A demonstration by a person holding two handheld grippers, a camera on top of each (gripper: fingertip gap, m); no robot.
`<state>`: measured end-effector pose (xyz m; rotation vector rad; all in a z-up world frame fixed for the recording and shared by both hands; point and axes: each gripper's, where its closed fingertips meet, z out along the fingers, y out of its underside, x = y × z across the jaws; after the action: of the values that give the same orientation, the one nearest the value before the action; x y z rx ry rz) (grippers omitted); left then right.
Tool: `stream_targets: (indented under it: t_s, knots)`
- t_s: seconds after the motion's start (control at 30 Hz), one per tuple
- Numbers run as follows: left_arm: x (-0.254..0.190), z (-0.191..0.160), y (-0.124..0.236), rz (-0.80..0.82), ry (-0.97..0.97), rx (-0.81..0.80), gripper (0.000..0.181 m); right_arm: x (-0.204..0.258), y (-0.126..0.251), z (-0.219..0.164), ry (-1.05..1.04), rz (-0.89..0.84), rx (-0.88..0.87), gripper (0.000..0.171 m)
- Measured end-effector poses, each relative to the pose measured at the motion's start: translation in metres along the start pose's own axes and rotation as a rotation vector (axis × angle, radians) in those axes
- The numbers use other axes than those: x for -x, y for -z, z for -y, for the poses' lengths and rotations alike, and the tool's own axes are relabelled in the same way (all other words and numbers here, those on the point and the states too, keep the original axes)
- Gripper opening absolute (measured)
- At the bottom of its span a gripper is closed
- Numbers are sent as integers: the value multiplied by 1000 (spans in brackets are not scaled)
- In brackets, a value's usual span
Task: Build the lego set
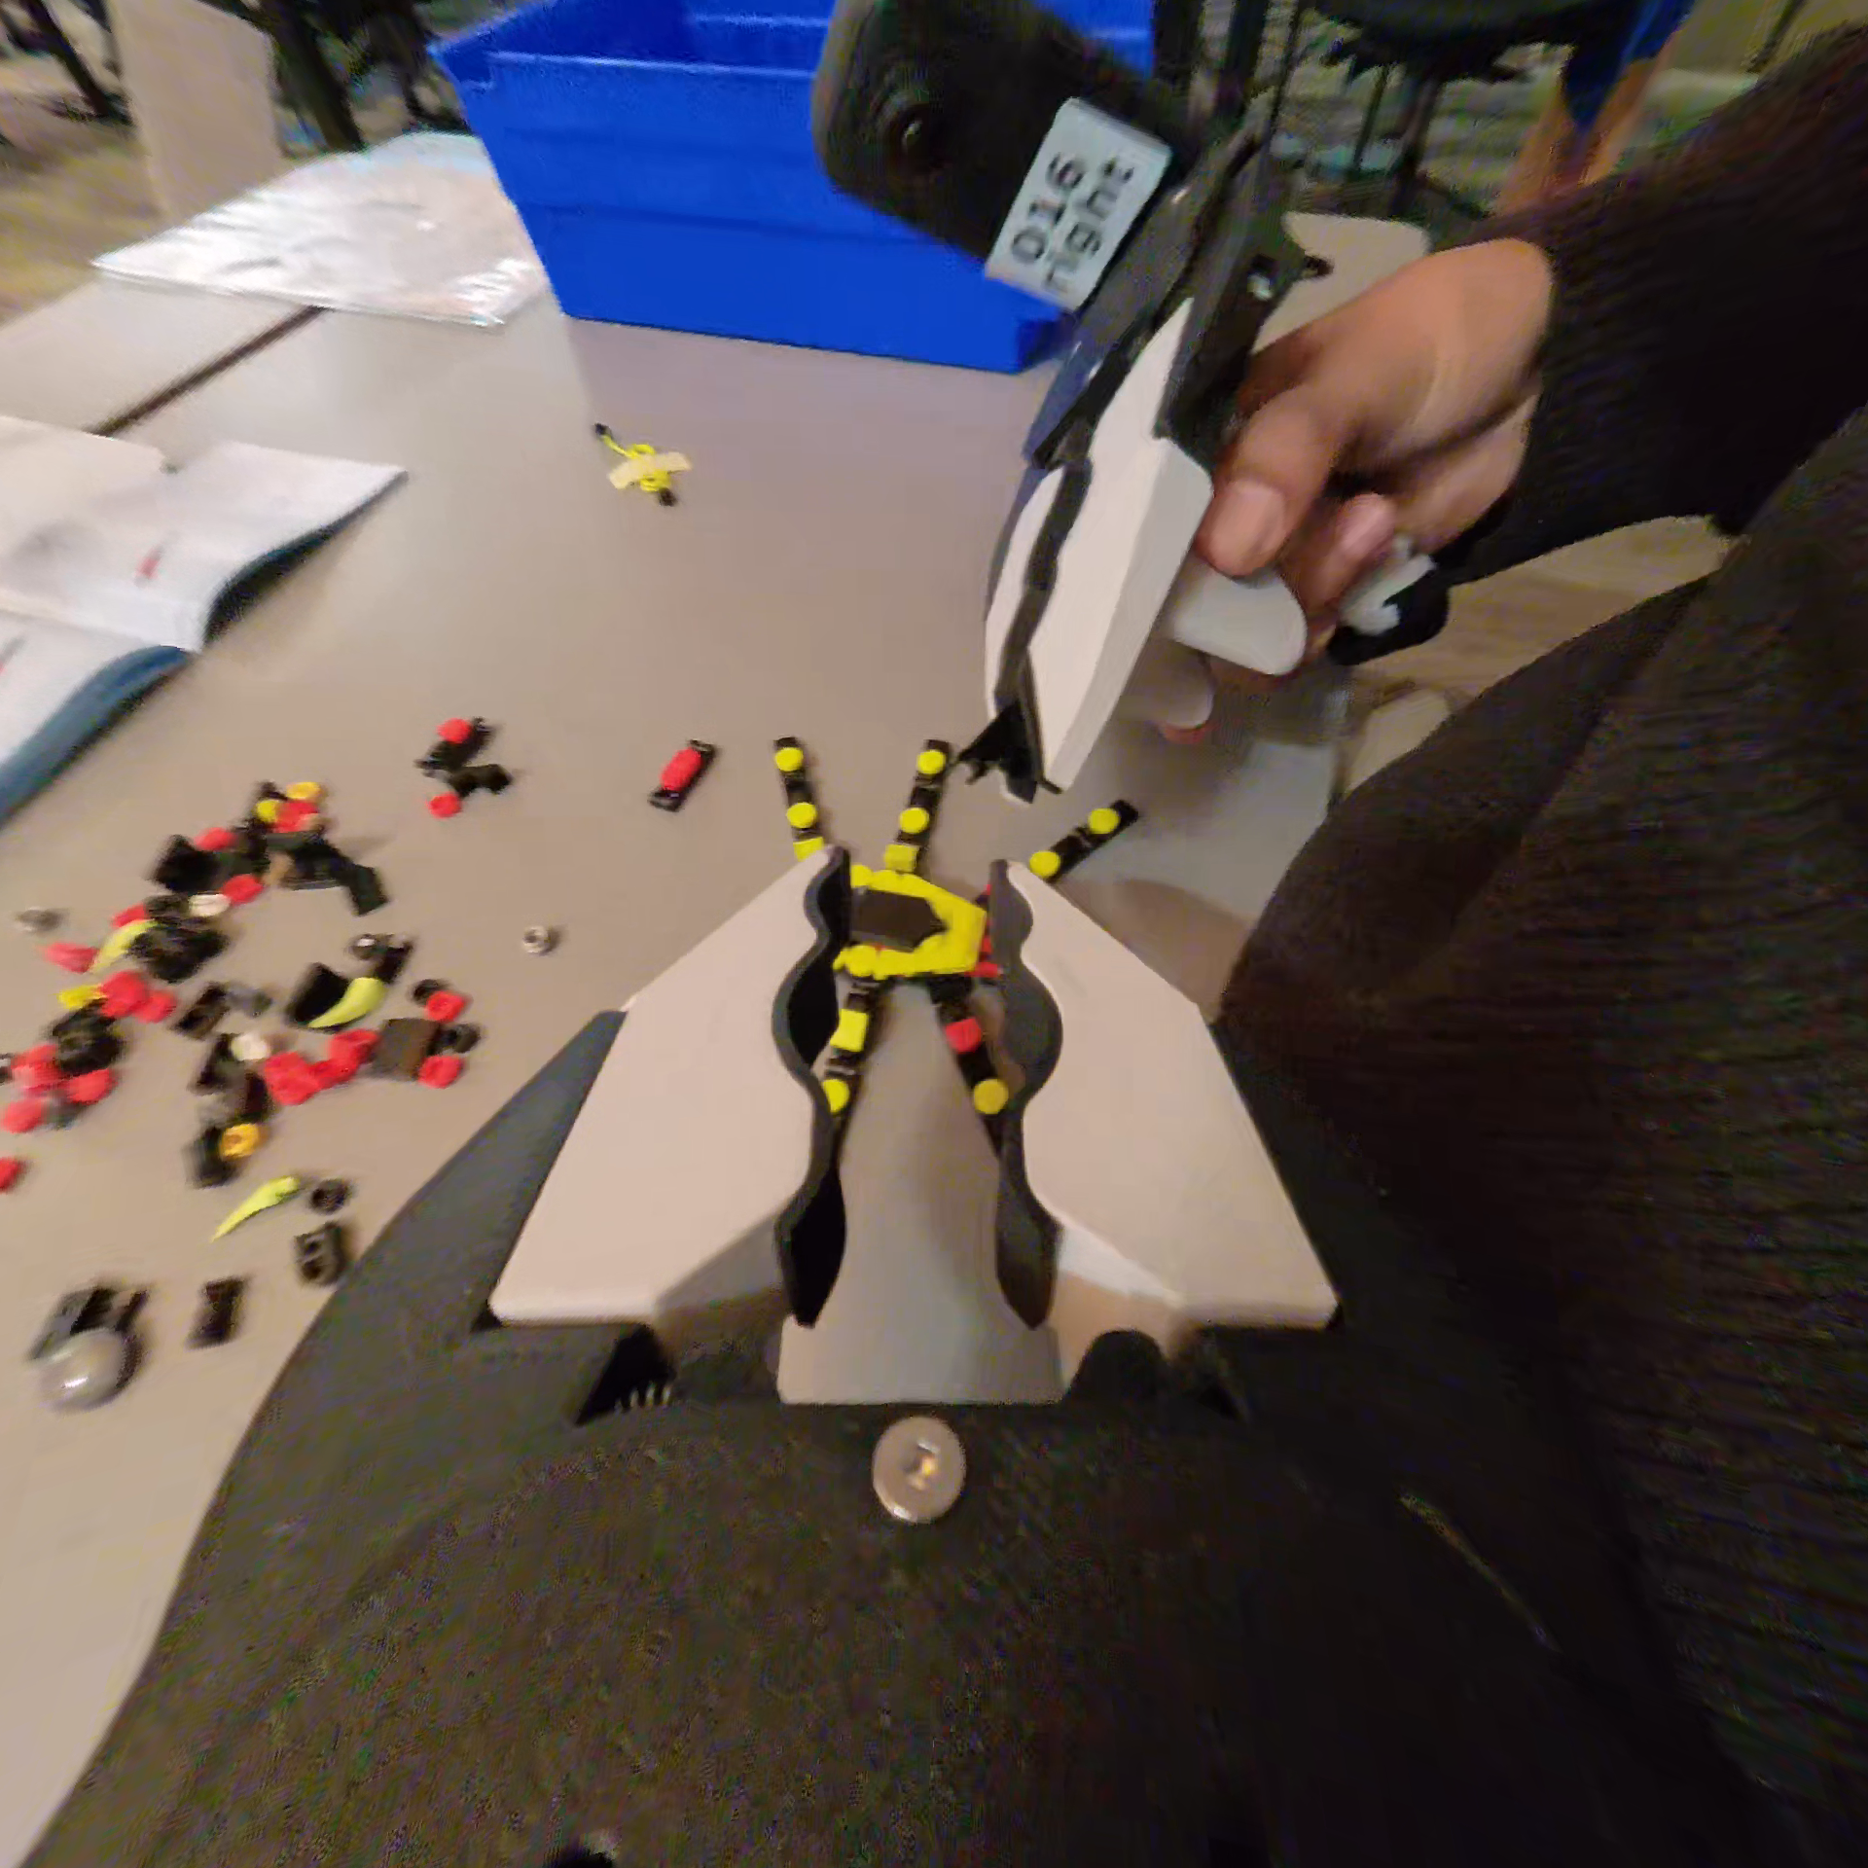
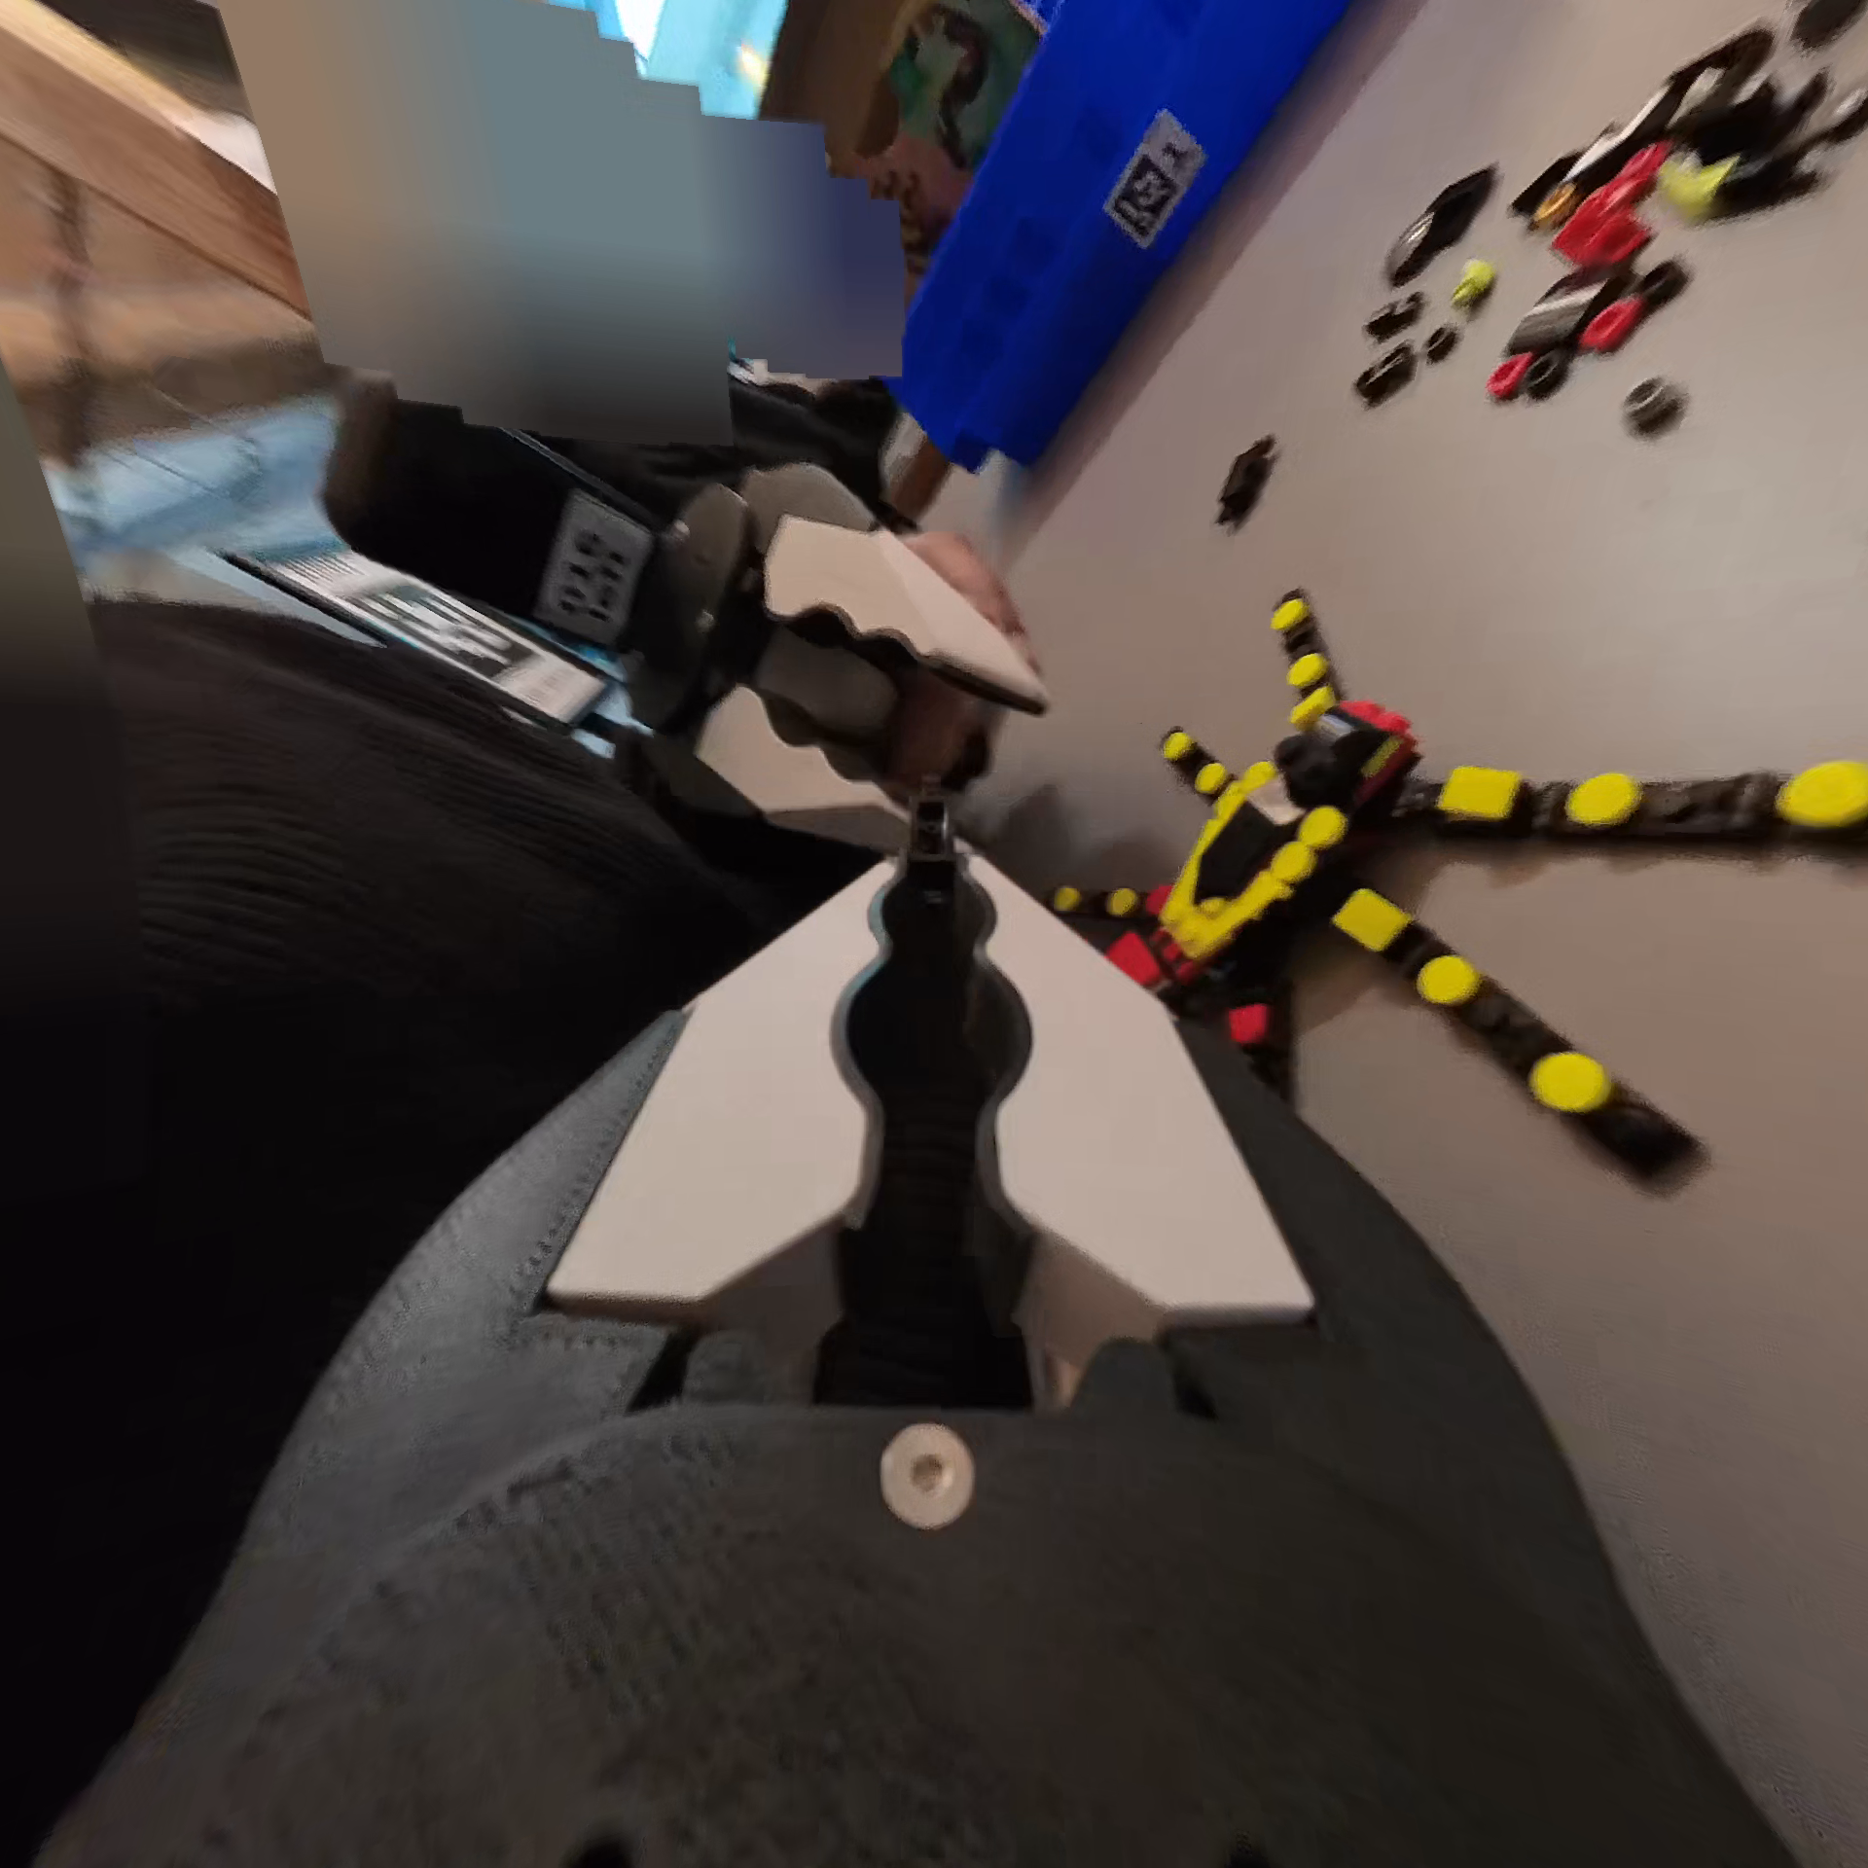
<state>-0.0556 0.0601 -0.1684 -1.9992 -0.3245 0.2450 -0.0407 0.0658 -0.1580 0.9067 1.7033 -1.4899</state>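
The yellow-and-black lego spider model with long studded legs (image 1: 915, 935) lies flat on the grey bench (image 1: 566, 606), near the person's edge; it is the landmark for the rest. The left hand-held gripper (image 1: 915, 910) sits right over it, grey fingers w/ wavy black pads spread apart either side of the yellow body. Whether the pads (image 1: 809, 1011) touch the model can't be told; jaws look released, nothing pinched.

The right hand-held gripper (image 1: 1011, 773) hangs just beyond and right of the model, tips down close to the far legs, held by a hand (image 1: 1385, 445) in a dark knit sleeve. In the right wrist view its jaws (image 2: 930, 859) are clenched on a small black lego piece (image 2: 928, 824) sticking out past the tips; the model (image 2: 1274, 859) lies to the right of them, red bricks showing on its body.

Left of the model: a scatter of loose red, black and yellow lego pieces (image 1: 232, 991), some blurred. Between scatter and model, a single red-and-black brick (image 1: 682, 773). Farther left, an open instruction booklet (image 1: 152, 566). Beyond the model, a small pale yellow sub-assembly (image 1: 647, 470), then a blue plastic bin (image 1: 708, 202) at the bench's far side, w/ a clear plastic bag (image 1: 334, 238) left of the bin.
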Motion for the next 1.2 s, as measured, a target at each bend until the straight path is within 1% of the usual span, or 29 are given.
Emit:
stream_targets:
  t_s: [0.07,0.13,0.23,0.27,0.4,0.43,0.5,0.6,0.67,0.83,0.97,1.07,1.2]
  knots:
    - [-5,5,0,-38,41,-28,26,3,-1,-5,-87,72,13,6]
    - [-9,11,1,-68,64,-61,24,7,-3,-7,-118,105,20,6]
    - [-18,14,3,-119,54,-77,13,8,-5,-9,-134,121,33,6]
    - [-21,13,4,-131,38,-77,4,9,-5,-9,-139,128,30,6]
    - [-19,13,4,-116,18,-77,2,9,-5,-4,-143,140,-6,6]
    - [-17,12,4,-112,33,-74,2,11,-5,-1,-148,153,-28,8]
    - [-11,11,5,-96,63,-70,2,13,-4,5,-163,177,-58,23]
    - [-5,13,7,-90,107,-85,2,13,-2,8,-141,170,-71,26]
    - [-3,15,8,-85,124,-100,1,11,-1,12,-103,140,-86,27]
    - [1,16,9,-67,120,-107,1,0,4,18,39,-1,-102,31]
    - [-1,15,8,-57,92,-96,2,7,2,24,139,-23,-132,30]
    - [-2,13,7,-68,100,-86,2,15,3,31,300,-67,-162,24]
    - [-1,16,9,-87,153,-101,1,14,3,29,542,-185,-113,23]
